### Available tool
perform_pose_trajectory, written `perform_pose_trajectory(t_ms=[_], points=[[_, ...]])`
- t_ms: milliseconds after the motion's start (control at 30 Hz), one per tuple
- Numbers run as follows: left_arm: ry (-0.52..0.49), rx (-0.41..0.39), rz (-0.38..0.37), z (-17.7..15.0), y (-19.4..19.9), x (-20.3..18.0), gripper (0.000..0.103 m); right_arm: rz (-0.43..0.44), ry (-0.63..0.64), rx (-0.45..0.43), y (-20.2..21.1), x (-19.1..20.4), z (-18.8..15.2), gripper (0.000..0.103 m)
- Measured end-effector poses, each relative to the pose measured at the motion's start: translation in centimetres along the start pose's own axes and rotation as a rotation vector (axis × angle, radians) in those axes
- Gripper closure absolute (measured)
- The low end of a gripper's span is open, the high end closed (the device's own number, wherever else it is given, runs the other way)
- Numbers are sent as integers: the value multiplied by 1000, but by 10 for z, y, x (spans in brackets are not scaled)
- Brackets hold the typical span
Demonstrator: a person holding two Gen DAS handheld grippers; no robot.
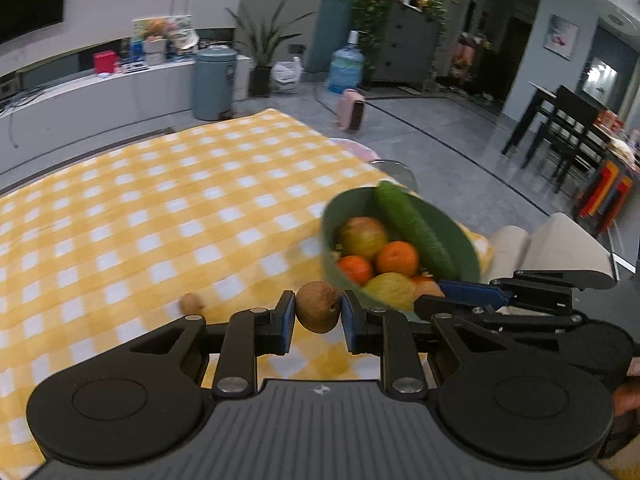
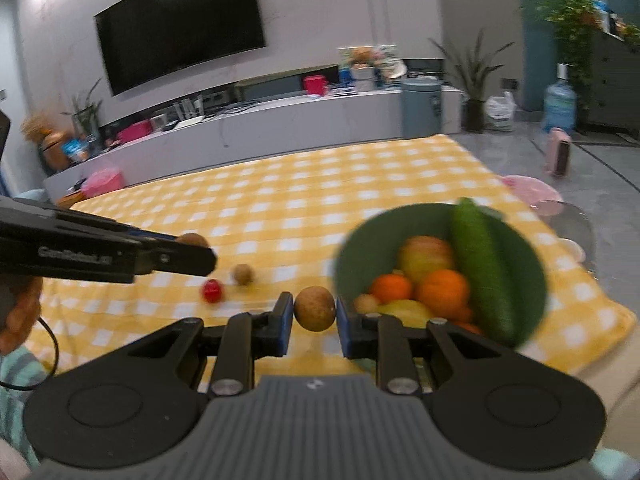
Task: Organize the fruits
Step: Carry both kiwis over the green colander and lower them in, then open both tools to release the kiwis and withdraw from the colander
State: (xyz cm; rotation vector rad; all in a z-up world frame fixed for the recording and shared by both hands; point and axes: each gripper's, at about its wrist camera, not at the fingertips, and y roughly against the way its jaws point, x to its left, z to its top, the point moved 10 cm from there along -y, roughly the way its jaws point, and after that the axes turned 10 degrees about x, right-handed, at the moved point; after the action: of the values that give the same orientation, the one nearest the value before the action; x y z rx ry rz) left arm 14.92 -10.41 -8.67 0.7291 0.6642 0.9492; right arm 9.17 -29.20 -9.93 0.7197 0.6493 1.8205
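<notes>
Where the left wrist view looked down, left gripper point(image 1: 318, 312) pinched a brown kiwi point(image 1: 318, 306); green bowl point(image 1: 400, 246) of fruit lay just right and ahead, near the surface's point(image 1: 160, 208) right edge. Right wrist view: right gripper point(image 2: 315, 309) pinched a tan round fruit point(image 2: 315, 308), the bowl immediately right, nearer this hand.

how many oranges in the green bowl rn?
2 clearly: one orange mid-bowl beside the cucumber, another orange to its left. Orange slivers lower in the green bowl may be more, partly hidden.
</notes>
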Motion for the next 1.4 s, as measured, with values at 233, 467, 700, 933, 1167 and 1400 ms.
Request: perform_pose_trajectory(t_ms=[233,467,700,933,1167,1400], points=[[-49,30,-68,16,-21,-39,76,-65,-24,22,15,-61,4,84],[-63,106,-90,26,-51,-59,76,4,-85,145,-2,-97,12,84],[-94,193,-39,28,-78,-59,76,76,-118,305,-35,-97,4,84],[-76,236,-49,27,-89,-55,76,106,-134,423,-60,-95,-4,83],[-71,248,-63,28,-95,-53,76,101,-111,471,-66,-92,-4,83],[-74,248,-67,30,-98,-50,76,144,-191,422,-58,-95,-2,79]])
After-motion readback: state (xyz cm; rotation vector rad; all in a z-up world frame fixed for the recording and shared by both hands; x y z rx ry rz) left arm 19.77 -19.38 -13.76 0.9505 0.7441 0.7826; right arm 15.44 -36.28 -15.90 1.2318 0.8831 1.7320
